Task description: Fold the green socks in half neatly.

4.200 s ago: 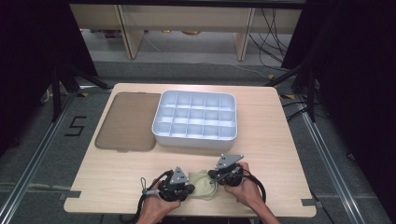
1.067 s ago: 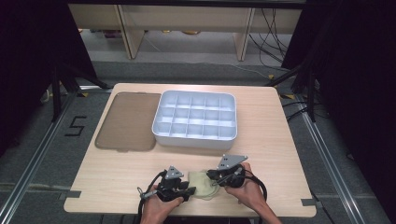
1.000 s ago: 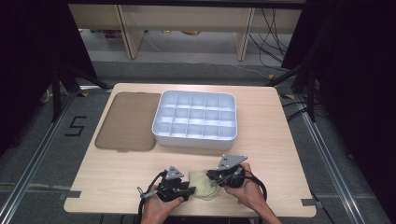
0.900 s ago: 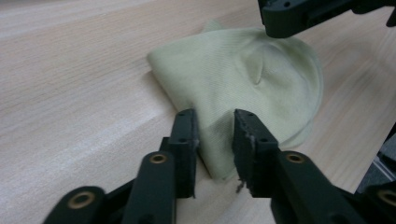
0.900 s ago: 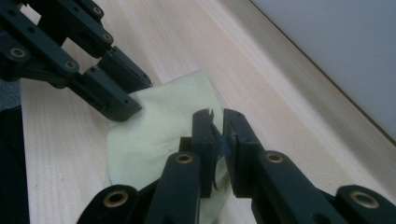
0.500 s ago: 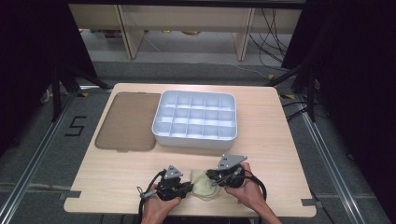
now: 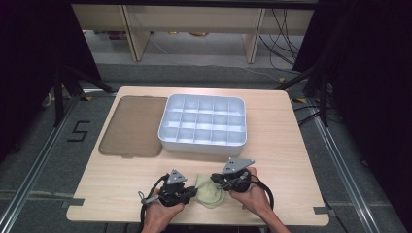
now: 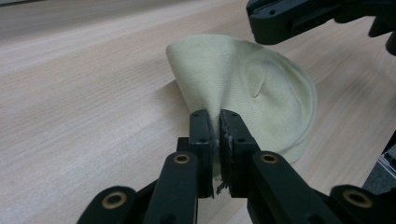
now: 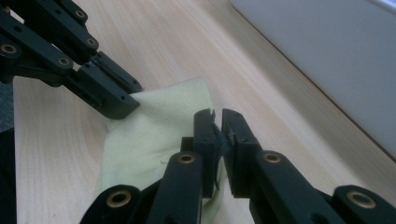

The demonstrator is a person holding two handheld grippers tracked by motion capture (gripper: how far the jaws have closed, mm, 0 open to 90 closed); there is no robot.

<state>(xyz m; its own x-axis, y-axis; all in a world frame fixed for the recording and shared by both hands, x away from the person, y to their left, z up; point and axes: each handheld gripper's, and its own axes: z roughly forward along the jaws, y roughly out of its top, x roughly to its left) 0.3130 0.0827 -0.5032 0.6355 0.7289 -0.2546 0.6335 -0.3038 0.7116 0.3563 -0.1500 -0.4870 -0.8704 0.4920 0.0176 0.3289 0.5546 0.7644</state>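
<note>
We judge the pale yellow cloth (image 8: 254,93) at the desk's (image 7: 291,141) near edge light and limp, so we pinch its edges with the left hand-held gripper (image 8: 214,119) and right hand-held gripper (image 9: 217,119).

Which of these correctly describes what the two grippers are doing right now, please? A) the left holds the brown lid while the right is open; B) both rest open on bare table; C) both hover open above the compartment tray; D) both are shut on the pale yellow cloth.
D: the left gripper pinches the pale yellow cloth between its closed jaws, and the right gripper clamps another edge of it.
</note>
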